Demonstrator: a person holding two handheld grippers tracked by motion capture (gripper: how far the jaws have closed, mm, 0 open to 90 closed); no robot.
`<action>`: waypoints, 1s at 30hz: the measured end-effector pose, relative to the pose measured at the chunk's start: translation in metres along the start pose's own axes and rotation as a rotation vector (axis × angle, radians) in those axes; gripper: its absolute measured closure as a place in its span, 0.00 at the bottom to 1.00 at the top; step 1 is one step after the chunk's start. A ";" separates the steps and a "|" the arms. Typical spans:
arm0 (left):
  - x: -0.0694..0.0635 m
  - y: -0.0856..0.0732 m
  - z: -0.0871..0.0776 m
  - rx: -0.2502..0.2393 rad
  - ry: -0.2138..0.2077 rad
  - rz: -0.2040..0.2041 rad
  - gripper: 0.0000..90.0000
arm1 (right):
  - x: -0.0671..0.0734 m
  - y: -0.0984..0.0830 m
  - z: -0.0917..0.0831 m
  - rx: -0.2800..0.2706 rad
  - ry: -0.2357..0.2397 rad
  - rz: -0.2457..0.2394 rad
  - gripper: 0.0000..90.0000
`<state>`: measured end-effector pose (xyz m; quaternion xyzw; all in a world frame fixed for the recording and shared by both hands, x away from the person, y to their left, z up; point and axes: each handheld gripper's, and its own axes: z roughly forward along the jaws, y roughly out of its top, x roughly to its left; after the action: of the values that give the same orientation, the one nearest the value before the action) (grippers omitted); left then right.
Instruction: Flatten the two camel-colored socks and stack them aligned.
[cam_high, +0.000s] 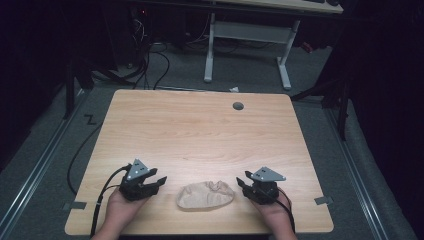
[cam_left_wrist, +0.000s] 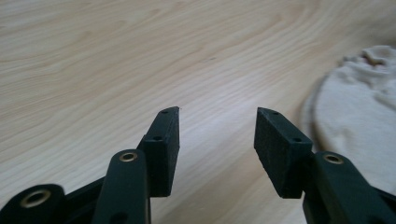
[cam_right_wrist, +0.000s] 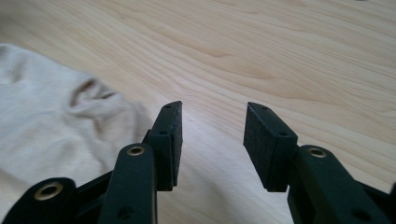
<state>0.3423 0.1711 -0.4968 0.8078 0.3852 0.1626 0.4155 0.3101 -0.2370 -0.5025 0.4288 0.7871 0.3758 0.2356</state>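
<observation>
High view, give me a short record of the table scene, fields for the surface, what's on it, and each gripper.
surface: wooden table with a round grey hole near its far edge
item: beige cloth, crumpled, near the front edge between the two grippers
left gripper: open, nothing between its jaws, left of the cloth
right gripper: open, nothing between its jaws, right of the cloth
contact: neither gripper holds the cloth

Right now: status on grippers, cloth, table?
Left gripper open, empty. Right gripper open, empty. Beige cloth bunched between them on the table, untouched. Nothing in the way.
</observation>
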 end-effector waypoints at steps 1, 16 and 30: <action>0.004 -0.001 -0.001 0.003 0.012 -0.002 0.56 | -0.006 -0.001 0.000 0.001 -0.014 0.014 0.63; 0.034 -0.016 0.012 0.077 0.164 0.003 0.54 | -0.046 -0.024 0.015 0.057 -0.117 0.108 0.61; 0.035 -0.017 0.010 0.079 0.147 -0.015 0.54 | -0.043 -0.023 0.015 0.055 -0.125 0.101 0.61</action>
<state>0.3622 0.1987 -0.5185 0.8066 0.4269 0.2029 0.3551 0.3318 -0.2760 -0.5274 0.4968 0.7583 0.3377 0.2532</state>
